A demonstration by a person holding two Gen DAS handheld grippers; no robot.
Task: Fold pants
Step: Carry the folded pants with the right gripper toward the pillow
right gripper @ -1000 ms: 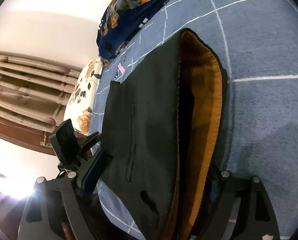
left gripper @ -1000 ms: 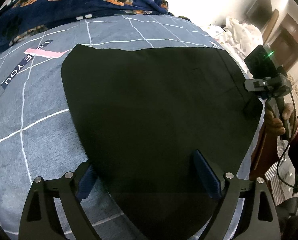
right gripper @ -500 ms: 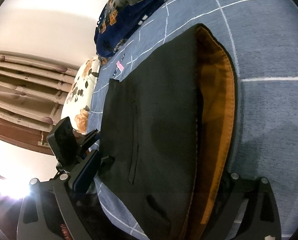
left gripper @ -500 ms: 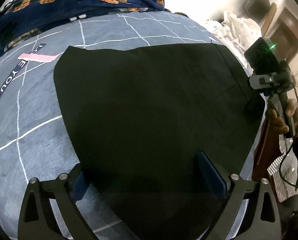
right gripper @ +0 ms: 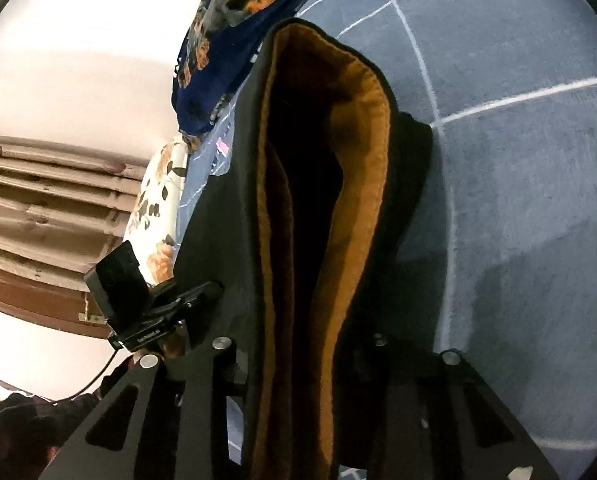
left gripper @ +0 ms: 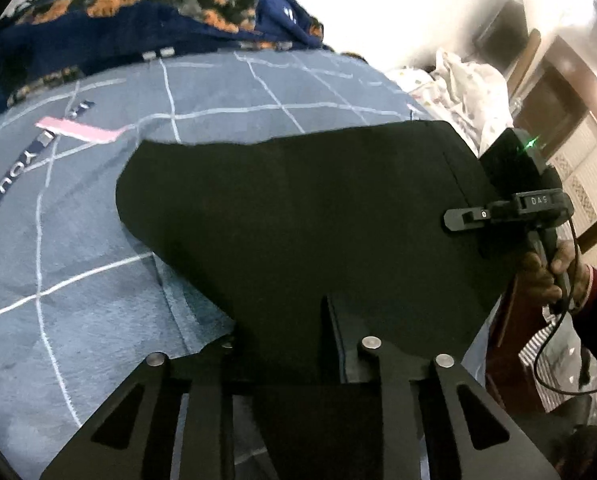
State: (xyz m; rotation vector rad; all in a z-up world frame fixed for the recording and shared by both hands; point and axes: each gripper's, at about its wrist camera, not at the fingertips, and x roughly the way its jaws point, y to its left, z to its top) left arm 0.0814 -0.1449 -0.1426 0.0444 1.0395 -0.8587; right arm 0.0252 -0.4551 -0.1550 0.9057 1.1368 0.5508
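Your left tool (left gripper: 282, 320) is clamped on the near edge of the black pants (left gripper: 298, 208), which spread ahead of it over the grey checked bed (left gripper: 78, 280). Your right tool (right gripper: 298, 344) is clamped on the waistband, its orange lining (right gripper: 362, 168) gaping open just ahead, lifted off the bed.

**Bed with grey-blue checked cover**

A bed (left gripper: 78, 300) under a grey-blue cover with thin white grid lines carries everything. Black pants (left gripper: 298, 216) with an orange-brown lining (right gripper: 362, 184) lie on its near right part. A dark blue blanket (left gripper: 138, 24) with orange patches is bunched along the far edge. A pink strip (left gripper: 78, 130) and a dark printed band (left gripper: 22, 168) show on the cover at the far left. A floral pillow (right gripper: 158, 208) lies at the bed's end.
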